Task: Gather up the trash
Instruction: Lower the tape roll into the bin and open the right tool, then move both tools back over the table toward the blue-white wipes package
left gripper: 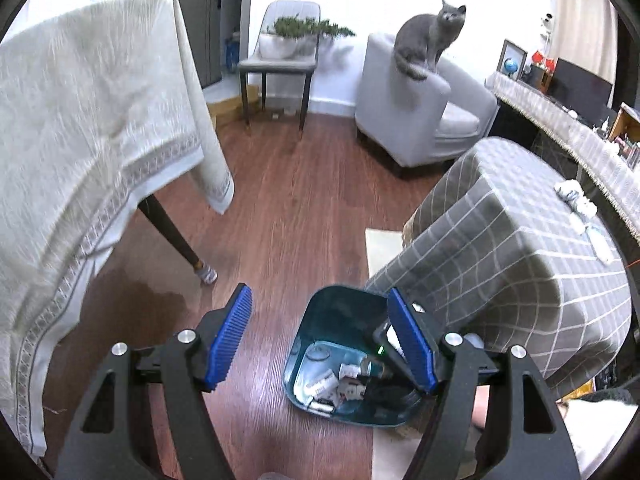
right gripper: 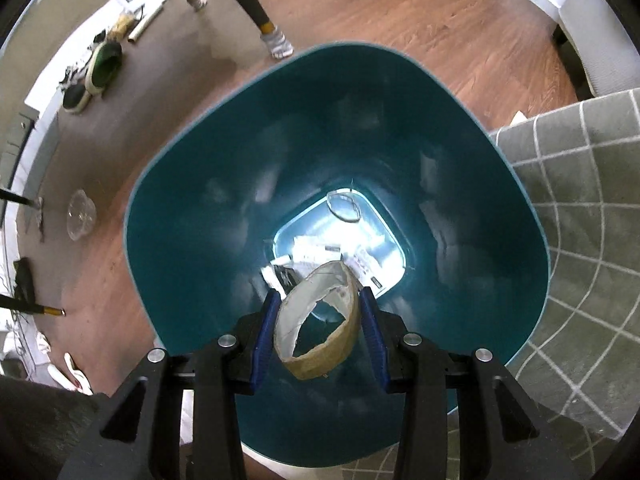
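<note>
a: what is the right gripper [right gripper: 319,322] doing?

b: its two blue pads [right gripper: 266,334] are clamped on a torn cardboard ring [right gripper: 320,320], one pad on each side. the ring is brown outside, whitish inside, with a ragged edge. it hangs over the open mouth of a teal bin [right gripper: 192,208].

a: what is in the bin?

b: at the bottom lie white wrappers [right gripper: 316,254] with dark print and a thin clear ring [right gripper: 343,208]. the bin stands on a wood floor [right gripper: 440,20], and a grey checked cloth [right gripper: 580,240] touches its right side.

a: and the left gripper [left gripper: 320,338]?

b: it is spread wide and holds nothing. it hovers above the floor, with the bin [left gripper: 320,320] below and slightly right of it. part of the right gripper [left gripper: 386,340] shows above the bin, behind the left gripper's right pad.

a: what lies further out?

b: in the left view, the checked cloth [left gripper: 500,248] covers a low table, and crumpled white scraps [left gripper: 580,204] lie on its far side. a cream cloth [left gripper: 88,128] drapes a table at left. beyond, a grey cat [left gripper: 430,38] sits on a pale armchair [left gripper: 424,116], beside a chair [left gripper: 280,64] bearing a potted plant [left gripper: 296,34].
</note>
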Tool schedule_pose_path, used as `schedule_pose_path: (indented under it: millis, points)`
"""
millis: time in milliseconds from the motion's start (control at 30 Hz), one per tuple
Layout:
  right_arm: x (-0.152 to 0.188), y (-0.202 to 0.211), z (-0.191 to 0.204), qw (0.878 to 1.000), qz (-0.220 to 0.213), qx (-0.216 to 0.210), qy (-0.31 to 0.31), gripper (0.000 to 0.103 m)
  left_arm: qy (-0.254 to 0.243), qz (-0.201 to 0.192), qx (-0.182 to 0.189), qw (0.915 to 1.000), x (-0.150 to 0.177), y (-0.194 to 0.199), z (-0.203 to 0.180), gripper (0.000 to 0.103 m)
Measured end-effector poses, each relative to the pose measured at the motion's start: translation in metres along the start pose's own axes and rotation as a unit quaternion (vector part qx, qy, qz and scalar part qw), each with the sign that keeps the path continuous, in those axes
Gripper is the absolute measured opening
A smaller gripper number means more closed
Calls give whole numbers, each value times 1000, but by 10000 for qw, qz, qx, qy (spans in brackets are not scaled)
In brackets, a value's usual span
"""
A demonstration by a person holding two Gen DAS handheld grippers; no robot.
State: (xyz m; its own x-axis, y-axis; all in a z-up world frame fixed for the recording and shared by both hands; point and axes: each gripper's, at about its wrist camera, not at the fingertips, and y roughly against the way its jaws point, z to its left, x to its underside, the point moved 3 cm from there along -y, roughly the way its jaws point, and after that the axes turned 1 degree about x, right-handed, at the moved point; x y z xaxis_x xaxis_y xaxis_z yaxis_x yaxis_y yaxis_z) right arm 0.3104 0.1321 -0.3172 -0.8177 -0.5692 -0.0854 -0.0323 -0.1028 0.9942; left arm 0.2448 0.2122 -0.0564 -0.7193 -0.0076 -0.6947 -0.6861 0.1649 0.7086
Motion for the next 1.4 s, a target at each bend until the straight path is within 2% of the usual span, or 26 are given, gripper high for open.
schedule_pose_path:
  millis: [133,233,433,600,833,933,1100,1200,1267,1333,1400]
  points:
    - [5,-5,1,9998,124,112,79,42,17,-125,12,9999,-8,6,-3,73]
    - [6,-4,1,9997,158,142,121,54,51,-156,67,9998,-11,7,-5,73]
    - [5,11,3,9997,8,136,182,55,10,-247,25,9997,-19,13,-11,73]
    - [2,43,6,9988,-417,19,242,55,-19,-368,-45,9993,-26,16,-18,77]
    - [1,120,10,9913,-1237,-165,430,56,-9,-526,7,9986,-39,18,-30,80]
    - [5,156,8,9846,-1681,-244,424,60,-10,-651,-10,9979,-45,23,-36,82]
    - [13,198,3,9755,-2149,-241,410,63,-172,-888,-50,9959,-54,32,-50,87]
    - [20,222,-4,9691,-2425,-220,399,66,-216,-997,73,9948,-60,34,-61,93]
    - [23,237,-11,9647,-2607,-173,336,73,-234,-1068,110,9939,-63,35,-65,97]
    - [28,248,-19,9612,-2744,-81,272,77,-112,-1136,309,9930,-69,38,-69,99]
    - [36,260,-27,9559,-2929,17,215,78,-74,-1210,331,9921,-74,42,-75,98]
